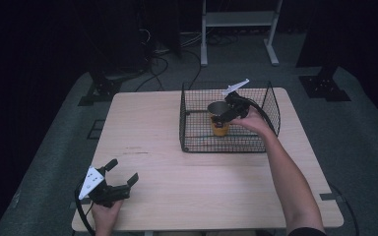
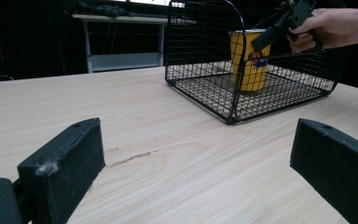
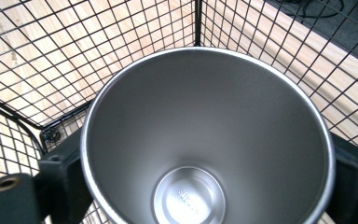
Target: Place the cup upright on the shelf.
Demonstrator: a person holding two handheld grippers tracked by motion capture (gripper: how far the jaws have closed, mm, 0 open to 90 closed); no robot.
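**Cup in the basket, grip not yet released**

Found the yellow cup [image 1: 220,129] upright on the floor of the wire basket [image 1: 226,146], toward its middle, on the far right part of the wooden table [image 1: 177,187]. Seen from the left gripper view as a tall yellow cup [image 2: 247,70] with a printed label, standing level on the mesh of the basket [image 2: 200,46] rather than hanging above it. Looked straight down into its bare steel inside [image 3: 205,140] from the right gripper view, with basket wire [image 3: 28,70] all round and nothing in it.

Saw the right gripper [image 1: 221,117] reaching over the basket wall, held by the right hand [image 1: 253,120], with one black jaw on each side of the cup just below the rim. Judged the jaws clamped on the cup's wall, since both sat flush against it with no gap to be made out.

Saw the left gripper [image 1: 123,172] low near the front left corner of the table, well apart from the basket, jaws spread wide on nothing, pointing across the bare wood [image 2: 196,163].

Judged the work close to its end if meant as putting the cup into the basket: cup down and inside. Left to do on that reading: spreading the jaws and lifting clear without tipping it. Could not rule out the opposite, a lift just beginning.
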